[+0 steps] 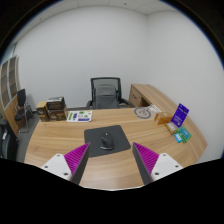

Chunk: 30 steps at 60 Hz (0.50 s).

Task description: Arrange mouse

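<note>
L to R on the light wooden curved desk [60, 140]: a black monitor [21, 100] at the far left edge, then a dark brown organiser box [55, 107] w/ stuff in it, too small to ID. Next, a flat white-green booklet [80, 116] lying on the desktop. Behind the desk, a black mesh office chair [106, 93] against the white wall.

Centre: dark grey rectangular mouse pad [106, 135], and on its near part sits the small dark grey rounded mouse [107, 142], low, smooth, oval shape; details not readable. It's just ahead of the gripper [108, 162] and roughly midway btwn the fingers' line, not touched.

Gripper fingers spread wide apart, magenta pads [77, 157] facing in, nothing btwn them but bare desk.

Further R: a round white clock-like disc [142, 113], a purple upright card [180, 114], and a small teal box [183, 135] near the desk's right edge.
</note>
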### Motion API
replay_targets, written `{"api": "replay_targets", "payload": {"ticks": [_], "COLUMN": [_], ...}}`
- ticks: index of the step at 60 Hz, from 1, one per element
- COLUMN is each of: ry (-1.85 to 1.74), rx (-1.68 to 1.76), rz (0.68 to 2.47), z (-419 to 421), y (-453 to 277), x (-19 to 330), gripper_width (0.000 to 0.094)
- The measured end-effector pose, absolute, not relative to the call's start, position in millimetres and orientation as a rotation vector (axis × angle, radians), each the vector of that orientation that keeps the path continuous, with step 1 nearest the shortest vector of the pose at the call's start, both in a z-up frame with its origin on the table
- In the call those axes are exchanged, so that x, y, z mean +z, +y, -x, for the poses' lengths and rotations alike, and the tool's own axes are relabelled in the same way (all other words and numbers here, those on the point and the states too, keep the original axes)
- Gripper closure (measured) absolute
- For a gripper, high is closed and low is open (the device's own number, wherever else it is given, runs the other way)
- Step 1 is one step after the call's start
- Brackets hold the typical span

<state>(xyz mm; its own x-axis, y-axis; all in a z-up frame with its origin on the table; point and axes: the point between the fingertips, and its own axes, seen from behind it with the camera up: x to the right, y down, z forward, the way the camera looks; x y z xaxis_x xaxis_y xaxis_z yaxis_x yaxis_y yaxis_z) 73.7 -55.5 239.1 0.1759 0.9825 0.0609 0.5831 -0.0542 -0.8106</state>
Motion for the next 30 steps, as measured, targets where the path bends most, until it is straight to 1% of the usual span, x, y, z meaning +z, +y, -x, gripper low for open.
{"api": "replay_targets", "payload": {"ticks": [5,11,21,30], "ry": [-1.479,-1.456,-1.497,-1.51], "rx": [0.712,0.711,0.703,0.694], "rz": [1.729,1.726,1.737,1.739], "z": [-115.7,-158.3,-215.2,-237.4], "y": [-58.0,-58.6,-65.7,-66.5], "x": [255.8,260.6,245.2,235.5], "gripper_width": [0.0074,0.0075,0.0077,0.0077]}}
